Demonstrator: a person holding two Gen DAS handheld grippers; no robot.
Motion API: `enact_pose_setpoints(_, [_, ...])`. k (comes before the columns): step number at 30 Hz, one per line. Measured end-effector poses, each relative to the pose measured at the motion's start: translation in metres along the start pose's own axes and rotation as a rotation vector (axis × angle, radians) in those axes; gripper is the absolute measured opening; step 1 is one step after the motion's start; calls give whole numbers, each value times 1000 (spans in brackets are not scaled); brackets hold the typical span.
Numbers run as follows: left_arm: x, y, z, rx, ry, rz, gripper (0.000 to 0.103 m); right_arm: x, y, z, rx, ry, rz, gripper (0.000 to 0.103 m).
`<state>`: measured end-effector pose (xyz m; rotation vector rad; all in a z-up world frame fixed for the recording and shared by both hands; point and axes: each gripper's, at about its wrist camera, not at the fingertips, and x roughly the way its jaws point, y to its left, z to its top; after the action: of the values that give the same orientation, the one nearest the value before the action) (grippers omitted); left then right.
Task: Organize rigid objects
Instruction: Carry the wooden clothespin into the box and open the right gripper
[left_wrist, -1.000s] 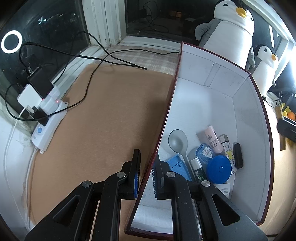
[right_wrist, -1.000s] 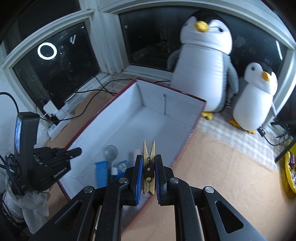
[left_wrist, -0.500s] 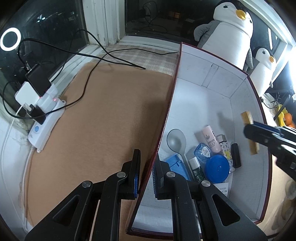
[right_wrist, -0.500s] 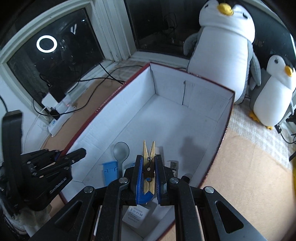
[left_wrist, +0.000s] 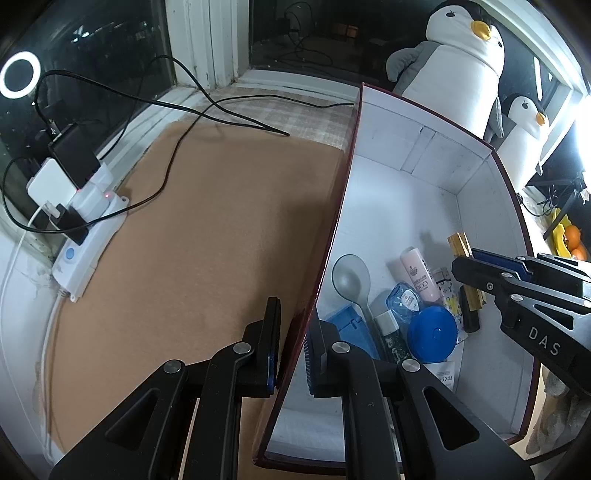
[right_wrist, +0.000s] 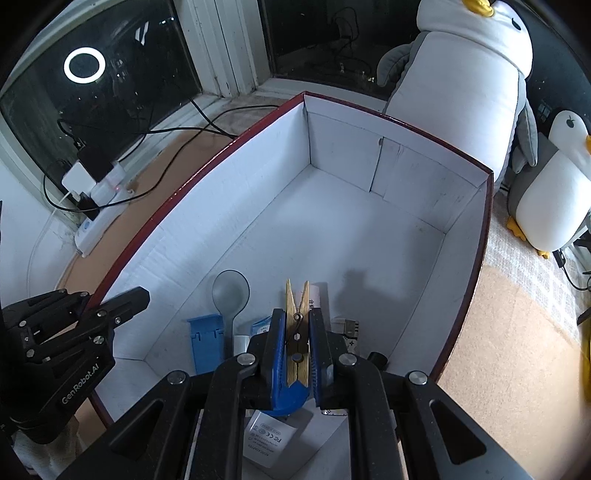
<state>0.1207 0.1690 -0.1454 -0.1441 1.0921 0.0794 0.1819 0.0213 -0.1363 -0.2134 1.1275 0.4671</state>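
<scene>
A white box with a dark red rim (left_wrist: 424, 107) (right_wrist: 406, 125) stands on the brown mat. My left gripper (left_wrist: 293, 343) (right_wrist: 99, 299) is shut on the box's near left wall, one finger outside and one inside. My right gripper (right_wrist: 297, 325) (left_wrist: 469, 262) is shut on a wooden clothespin (right_wrist: 295, 299) (left_wrist: 460, 245) and hangs low over the box's near end. Under it lie a grey spoon (left_wrist: 351, 277), a pink tube (left_wrist: 417, 273), a round blue lid (left_wrist: 432, 332), a blue plastic piece (right_wrist: 207, 339) and a black stick (left_wrist: 469, 314).
A white power strip (left_wrist: 88, 236) with plugs and black cables (left_wrist: 221, 107) lies at the mat's left edge by the window. A large plush penguin (right_wrist: 461, 74) and a small one (right_wrist: 554, 192) stand behind the box. The box's far half holds nothing.
My right gripper has moved forward and down with the clothespin, from beside the box to over the items inside it. The left gripper has kept its grip on the wall.
</scene>
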Motion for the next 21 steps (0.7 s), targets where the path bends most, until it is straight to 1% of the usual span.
enact_pose_setpoints(7, [0,1,0,-3,1,-3,10,5,-1,7,-2,16,-23,11])
enact_pose_setpoints(8, [0,1,0,-4,1,-4,10,5,-1,8,-3,17,-19,13])
enact_pose_setpoints(9, [0,1,0,-5,1,-4,10,6,-1,8,-4,21,-17,20])
enact_pose_setpoints(10, [0,1,0,-6,1,-5,10,6,-1,8,-5,23,-21,23])
enact_pose_setpoints(11, [0,1,0,-6,1,-5,10,6,-1,8,-7,19,-23,29])
enact_pose_setpoints(13, [0,1,0,-5,1,-4,10,5,1,8,-18,13,-26,34])
enact_pose_setpoints(15, [0,1,0,-4,1,-4,10,4,2,8,-26,9,-28,50])
enact_pose_setpoints(17, [0,1,0,-5,1,-6,10,2,2,8,-30,0,-28,53])
enact_pose_setpoints(21, [-1,1,0,-5,1,-5,10,0,0,9,-28,-3,-33,53])
